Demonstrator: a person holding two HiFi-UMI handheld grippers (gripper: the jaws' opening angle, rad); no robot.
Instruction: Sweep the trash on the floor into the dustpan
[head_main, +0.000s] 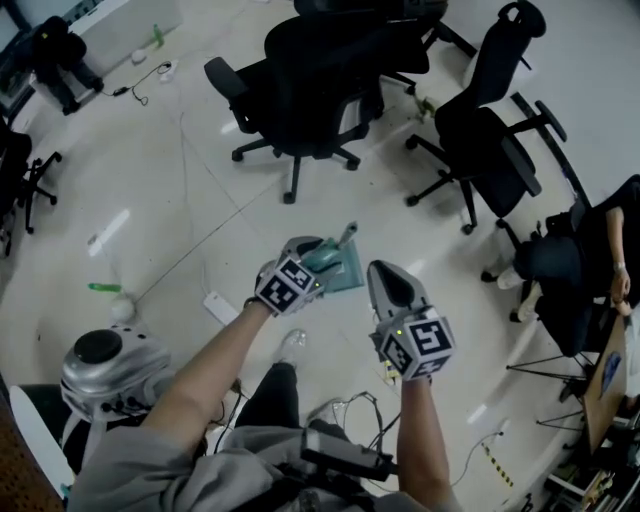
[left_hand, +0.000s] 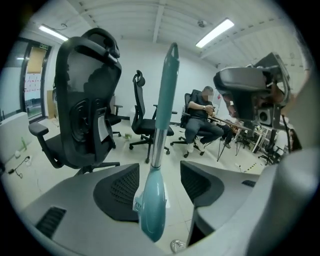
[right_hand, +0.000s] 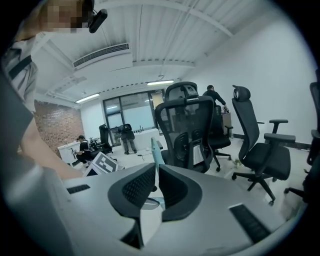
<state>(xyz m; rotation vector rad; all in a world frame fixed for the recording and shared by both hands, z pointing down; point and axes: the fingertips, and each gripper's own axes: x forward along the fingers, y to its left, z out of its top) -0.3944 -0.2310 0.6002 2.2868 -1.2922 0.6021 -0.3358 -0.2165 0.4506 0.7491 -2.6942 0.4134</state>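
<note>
Lining up a grasp on the dustpan, no sweeping under way yet.
Teal plastic dustpan (head_main: 338, 268) is sitting on the pale floor (head_main: 200, 200). The left gripper (head_main: 308, 252) is holding its jaws wide around the upright teal-and-silver handle (left_hand: 159, 150), not yet pinching. The right gripper (head_main: 388, 280) is hanging closed and empty alongside.

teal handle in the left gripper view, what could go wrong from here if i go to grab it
1. The teal and metal upright handle stands between the open left gripper's pads, but nearer one pad. Closing could tip it over rather than clamp it.
2. The black mesh office chair is close behind, so swinging the long handle could hit it.
3. Loose dark cables trail over the floor near the bottom of the head view and could snag a sweep.
</note>
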